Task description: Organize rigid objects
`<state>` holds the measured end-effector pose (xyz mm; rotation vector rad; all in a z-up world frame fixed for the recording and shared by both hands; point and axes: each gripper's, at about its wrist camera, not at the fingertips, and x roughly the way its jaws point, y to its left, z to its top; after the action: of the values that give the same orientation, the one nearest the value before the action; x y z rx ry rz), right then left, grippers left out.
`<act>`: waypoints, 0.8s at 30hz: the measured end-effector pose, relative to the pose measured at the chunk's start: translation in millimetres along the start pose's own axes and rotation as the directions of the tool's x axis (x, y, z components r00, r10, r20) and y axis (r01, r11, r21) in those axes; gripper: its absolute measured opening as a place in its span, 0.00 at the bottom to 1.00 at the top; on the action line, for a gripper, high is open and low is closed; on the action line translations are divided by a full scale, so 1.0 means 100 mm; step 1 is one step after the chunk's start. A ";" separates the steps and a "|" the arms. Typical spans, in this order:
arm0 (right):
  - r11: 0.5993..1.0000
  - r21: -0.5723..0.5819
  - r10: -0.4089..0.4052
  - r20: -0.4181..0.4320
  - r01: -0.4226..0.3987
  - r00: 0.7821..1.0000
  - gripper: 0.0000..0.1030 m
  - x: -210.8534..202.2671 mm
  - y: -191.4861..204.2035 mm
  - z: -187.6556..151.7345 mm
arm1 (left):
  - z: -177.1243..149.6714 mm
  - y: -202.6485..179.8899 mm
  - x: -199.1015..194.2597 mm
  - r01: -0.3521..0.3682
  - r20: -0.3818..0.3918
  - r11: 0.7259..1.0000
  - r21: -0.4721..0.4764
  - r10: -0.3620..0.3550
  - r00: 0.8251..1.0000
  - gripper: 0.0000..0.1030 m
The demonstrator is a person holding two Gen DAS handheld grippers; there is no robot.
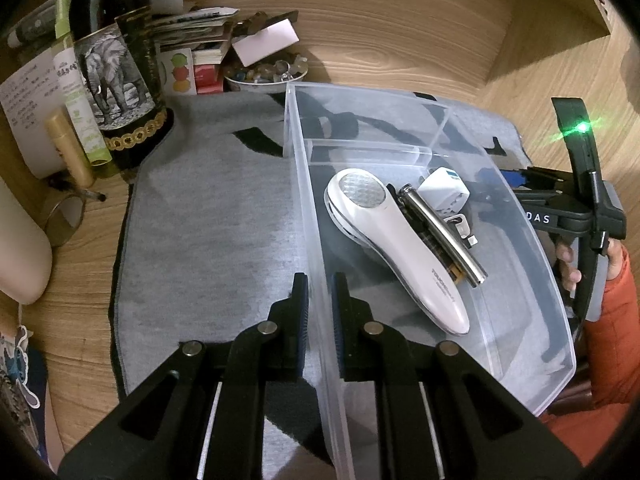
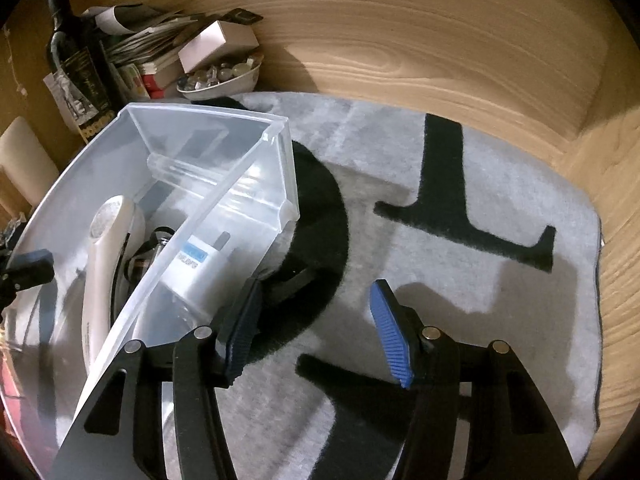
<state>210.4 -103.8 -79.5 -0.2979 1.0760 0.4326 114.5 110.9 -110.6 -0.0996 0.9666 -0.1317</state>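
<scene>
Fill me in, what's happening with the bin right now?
The left gripper is clamped on the near wall of the clear plastic bin, which sits on the grey mat. Inside lie a white handheld device, a metal cylinder and a white plug adapter. The right gripper is open beside the bin's other side, holding nothing.

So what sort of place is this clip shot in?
Most likely a home desk or shelf nook. A wooden surface carries a grey mat, and the back corner holds household clutter: a wine bottle, stacked papers and a bowl of trinkets. A clear bin sits on the mat.
</scene>
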 end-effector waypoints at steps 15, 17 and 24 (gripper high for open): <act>0.999 0.005 0.054 -0.045 -0.053 0.998 0.44 0.16 0.03 0.04 | -0.05 0.10 -0.05 -0.014 0.004 1.000 -0.018 0.014 1.000 0.11; 0.998 0.013 0.062 -0.046 -0.062 0.997 0.37 0.17 0.02 0.04 | -0.06 0.10 -0.05 -0.012 0.005 1.000 -0.019 0.012 1.000 0.11; 0.999 -0.037 0.020 -0.043 -0.022 0.999 0.24 0.16 0.15 0.04 | -0.05 0.10 -0.06 -0.011 0.011 1.000 -0.015 0.011 1.000 0.11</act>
<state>212.6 -85.5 -92.9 -0.3306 1.1142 0.4677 107.6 121.4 -110.1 -0.1083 0.9570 -0.1140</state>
